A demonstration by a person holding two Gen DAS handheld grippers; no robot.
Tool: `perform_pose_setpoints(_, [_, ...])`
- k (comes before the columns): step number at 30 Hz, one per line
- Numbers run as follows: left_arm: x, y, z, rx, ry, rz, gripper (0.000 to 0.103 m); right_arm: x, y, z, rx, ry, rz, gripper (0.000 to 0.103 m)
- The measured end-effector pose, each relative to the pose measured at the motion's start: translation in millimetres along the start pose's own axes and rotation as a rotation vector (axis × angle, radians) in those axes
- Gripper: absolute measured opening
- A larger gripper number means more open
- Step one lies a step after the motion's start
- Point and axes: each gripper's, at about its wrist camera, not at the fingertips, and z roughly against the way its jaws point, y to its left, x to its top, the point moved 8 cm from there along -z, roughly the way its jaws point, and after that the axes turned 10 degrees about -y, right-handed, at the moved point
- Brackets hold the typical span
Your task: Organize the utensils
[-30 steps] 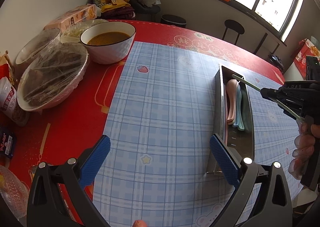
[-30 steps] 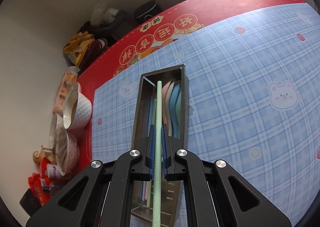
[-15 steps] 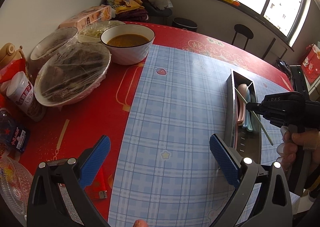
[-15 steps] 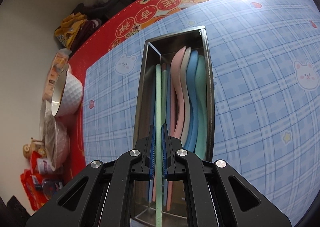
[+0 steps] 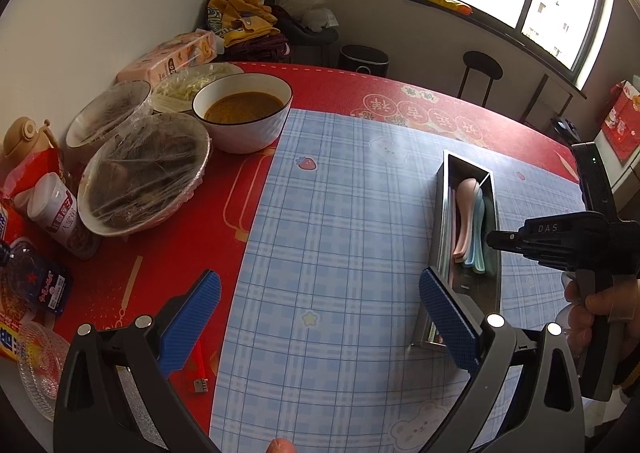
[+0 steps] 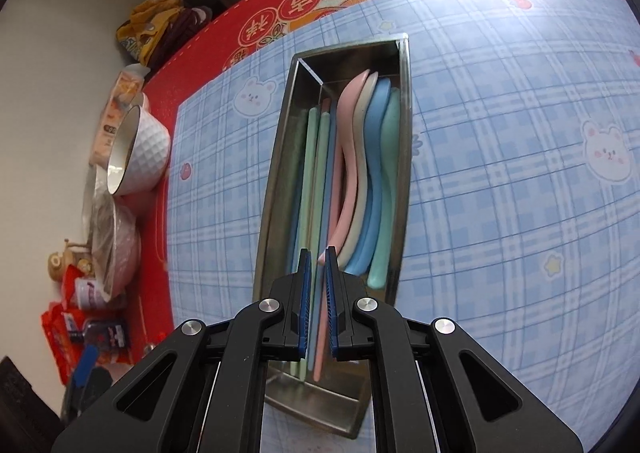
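A long steel utensil tray (image 6: 404, 157) lies on the blue plaid mat; it also shows in the left wrist view (image 5: 444, 197). It holds pastel spoons (image 6: 372, 173) on its right side and green, blue and pink chopsticks (image 6: 316, 173) on its left. My right gripper (image 6: 316, 253) hovers just above the tray's near end, jaws slightly parted with nothing between them; the chopsticks lie in the tray below. It also shows in the left wrist view (image 5: 494, 241). My left gripper (image 5: 320, 313) is wide open and empty above the mat, left of the tray.
On the red tablecloth at the left stand a white bowl of brown sauce (image 5: 242, 111), two film-covered bowls (image 5: 144, 177), a tissue pack (image 5: 172, 55), bottles and snack packets. A small red object (image 5: 198, 367) lies by the mat's edge. A stool (image 5: 482, 71) stands beyond the table.
My right gripper lowered over the tray and let go of the green chopstick, which now lies in the tray. My left gripper drew back and left, still open.
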Motion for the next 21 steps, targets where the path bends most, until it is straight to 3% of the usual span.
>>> perform_pose_setpoints(2, [9.0, -8.3, 6.8, 0.000, -0.022, -0.004, 0.097, 4.7, -2.4, 16.4, -0.008, -0.024, 0.069, 0.009])
perform_pose_setpoints(3, [13.9, -12.8, 10.6, -0.001, -0.035, -0.006, 0.097, 7.6, -3.8, 25.8, -0.013, -0.041, 0.105, 0.017])
perform_pose_setpoints(4, [19.3, -18.0, 14.8, -0.005, -0.049, -0.008, 0.097, 10.8, -4.9, 37.1, -0.014, -0.066, 0.140, 0.036])
perform_pose_setpoints(5, [24.6, -23.6, 19.1, -0.010, -0.064, -0.012, 0.097, 14.5, -6.4, 49.2, -0.013, -0.097, 0.169, 0.047])
perform_pose_setpoints(6, [29.8, -29.5, 23.6, -0.014, -0.079, -0.017, 0.097, 18.4, -7.0, 63.1, -0.006, -0.134, 0.199, 0.054])
perform_pose_setpoints(8, [40.3, -43.5, 33.6, -0.027, -0.110, -0.032, 0.097, 24.5, -7.9, 89.2, 0.002, -0.183, 0.266, 0.057])
perform_pose_setpoints(14, [75.5, -95.5, 70.2, -0.078, -0.221, -0.084, 0.097, 41.4, -19.5, 175.4, 0.019, -0.351, 0.370, 0.087])
perform_pose_setpoints(21, [109.0, -159.6, 129.2, -0.100, -0.388, -0.153, 0.097, 56.5, -43.8, 278.4, -0.001, -0.575, 0.381, 0.088])
